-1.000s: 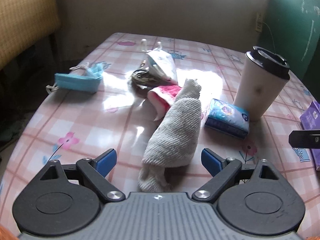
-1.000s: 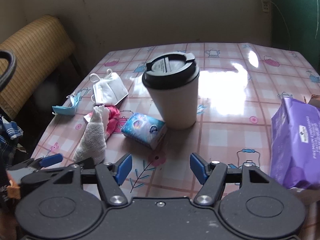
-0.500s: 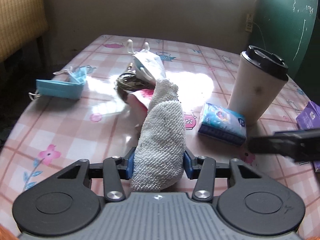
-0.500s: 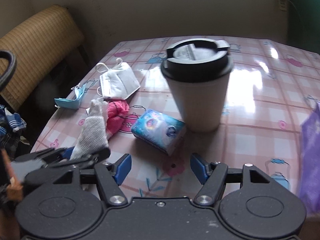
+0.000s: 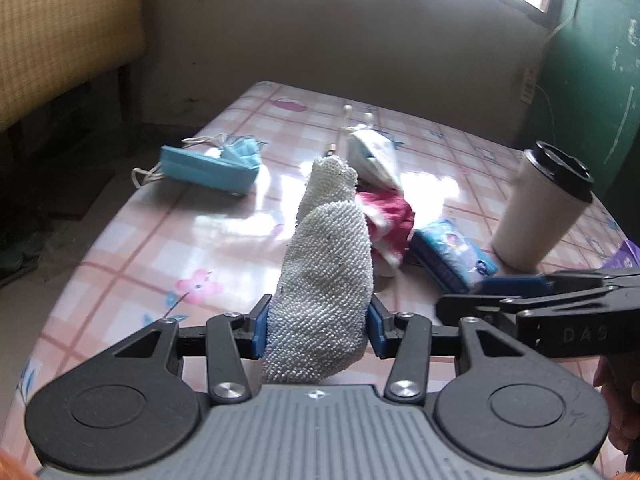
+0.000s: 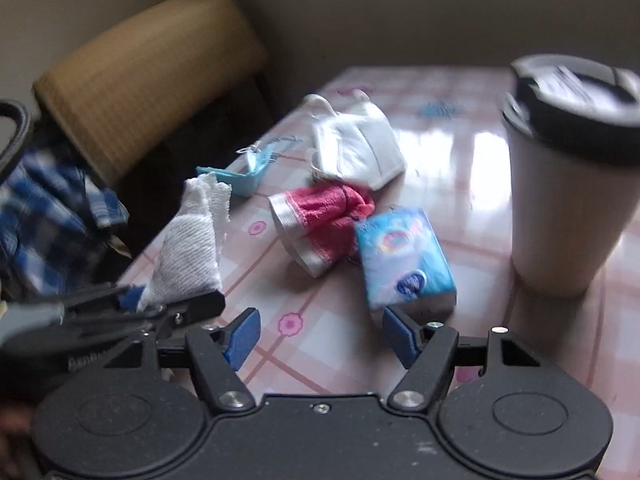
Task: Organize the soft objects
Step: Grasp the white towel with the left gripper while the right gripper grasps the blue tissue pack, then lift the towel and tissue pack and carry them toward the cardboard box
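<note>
My left gripper point(image 5: 318, 330) is shut on a white knitted sock point(image 5: 326, 280) and holds it lifted above the table; the sock also shows in the right wrist view point(image 6: 188, 240). A pink and white sock point(image 6: 320, 224) lies on the table in front of my right gripper point(image 6: 320, 338), which is open and empty. A blue tissue pack point(image 6: 404, 256) lies just beyond its right finger. A white mask point(image 6: 356, 148) and a blue mask point(image 5: 208, 166) lie farther back.
A white cup with a black lid point(image 6: 572, 176) stands at the right. A purple packet point(image 5: 628, 254) lies at the far right. A woven chair point(image 6: 148, 76) stands off the table's left edge. The table point(image 5: 132, 248) has a pink checked cover.
My left gripper closed on the white sock and raised it off the table. My right gripper moved forward and left, toward the pink sock and tissue pack.
</note>
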A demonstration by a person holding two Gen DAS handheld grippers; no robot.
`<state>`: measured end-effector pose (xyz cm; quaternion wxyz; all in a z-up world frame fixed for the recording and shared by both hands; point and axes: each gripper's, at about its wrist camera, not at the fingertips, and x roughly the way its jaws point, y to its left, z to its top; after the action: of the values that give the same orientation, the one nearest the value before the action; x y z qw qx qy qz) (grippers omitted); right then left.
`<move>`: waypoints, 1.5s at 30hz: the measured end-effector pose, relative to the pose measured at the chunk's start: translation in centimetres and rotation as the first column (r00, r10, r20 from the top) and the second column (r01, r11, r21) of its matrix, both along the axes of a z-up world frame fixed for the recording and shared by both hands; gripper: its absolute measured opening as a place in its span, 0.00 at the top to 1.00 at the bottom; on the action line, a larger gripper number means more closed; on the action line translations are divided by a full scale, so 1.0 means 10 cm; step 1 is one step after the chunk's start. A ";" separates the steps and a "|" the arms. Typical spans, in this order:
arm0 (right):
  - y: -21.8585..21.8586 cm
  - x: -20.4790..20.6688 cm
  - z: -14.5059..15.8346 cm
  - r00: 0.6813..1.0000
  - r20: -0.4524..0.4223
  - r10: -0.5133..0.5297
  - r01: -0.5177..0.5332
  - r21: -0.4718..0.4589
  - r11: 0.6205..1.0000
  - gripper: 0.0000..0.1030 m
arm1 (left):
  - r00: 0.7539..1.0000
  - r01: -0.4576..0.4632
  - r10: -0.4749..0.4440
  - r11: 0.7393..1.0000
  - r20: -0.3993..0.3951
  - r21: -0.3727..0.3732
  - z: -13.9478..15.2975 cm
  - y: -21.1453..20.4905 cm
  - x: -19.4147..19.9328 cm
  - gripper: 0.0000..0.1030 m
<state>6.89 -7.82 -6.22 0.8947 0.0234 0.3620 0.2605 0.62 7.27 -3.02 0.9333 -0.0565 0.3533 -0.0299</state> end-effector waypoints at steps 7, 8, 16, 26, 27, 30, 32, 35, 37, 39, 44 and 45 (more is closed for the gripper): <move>0.09 0.24 0.02 0.997 0.027 -0.072 0.075 -0.139 0.987 0.20 | 1.000 0.019 -0.020 1.000 -0.008 -0.001 -0.01 -0.02 0.03 0.53; 0.11 0.28 0.02 0.996 0.034 -0.077 0.081 -0.163 0.983 0.20 | 1.000 0.021 -0.021 1.000 -0.006 -0.002 -0.01 -0.02 0.04 0.53; 0.20 0.58 -0.17 0.995 -0.021 -0.093 0.087 -0.216 0.972 0.20 | 1.000 0.022 -0.022 1.000 -0.001 -0.008 0.01 -0.03 0.08 0.53; 0.02 0.34 -0.05 0.988 -0.039 -0.147 0.141 -0.112 0.984 0.39 | 1.000 0.019 -0.019 1.000 0.006 -0.011 0.07 -0.05 0.10 0.53; 0.00 0.29 0.01 0.988 -0.024 -0.150 0.147 -0.102 0.984 0.39 | 1.000 0.016 -0.016 1.000 0.008 -0.011 0.09 -0.05 0.11 0.53; -0.04 0.17 0.24 0.986 0.012 -0.164 0.165 -0.072 0.984 0.39 | 1.000 0.017 -0.017 1.000 0.012 -0.017 0.16 -0.07 0.16 0.53; -0.05 0.12 0.41 0.984 0.035 -0.173 0.175 -0.057 0.983 0.39 | 1.000 0.024 -0.023 0.999 0.018 -0.024 0.24 -0.10 0.18 0.53; -0.09 0.11 0.64 0.980 0.066 -0.190 0.193 -0.040 0.980 0.39 | 0.999 0.037 -0.036 0.999 0.033 -0.028 0.38 -0.15 0.24 0.53; -0.11 0.10 0.76 0.976 0.084 -0.202 0.206 -0.043 0.978 0.39 | 0.998 0.040 -0.038 0.999 0.041 -0.037 0.48 -0.18 0.28 0.53; -0.15 0.10 0.86 0.972 0.087 -0.216 0.220 -0.042 0.975 0.39 | 0.998 0.050 -0.048 0.998 0.047 -0.037 0.56 -0.21 0.30 0.53; -0.26 0.06 1.02 0.965 0.095 -0.245 0.248 -0.030 0.968 0.39 | 0.996 0.066 -0.065 0.998 0.060 -0.011 0.72 -0.32 0.30 0.54; -0.29 0.04 1.04 0.963 0.099 -0.251 0.255 -0.031 0.966 0.39 | 0.996 0.066 -0.066 0.998 0.066 -0.004 0.75 -0.34 0.30 0.54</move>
<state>7.31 -10.72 4.18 0.9370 0.0378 0.3192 0.1369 3.63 3.84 4.50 0.9427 -0.0468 0.3241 -0.0637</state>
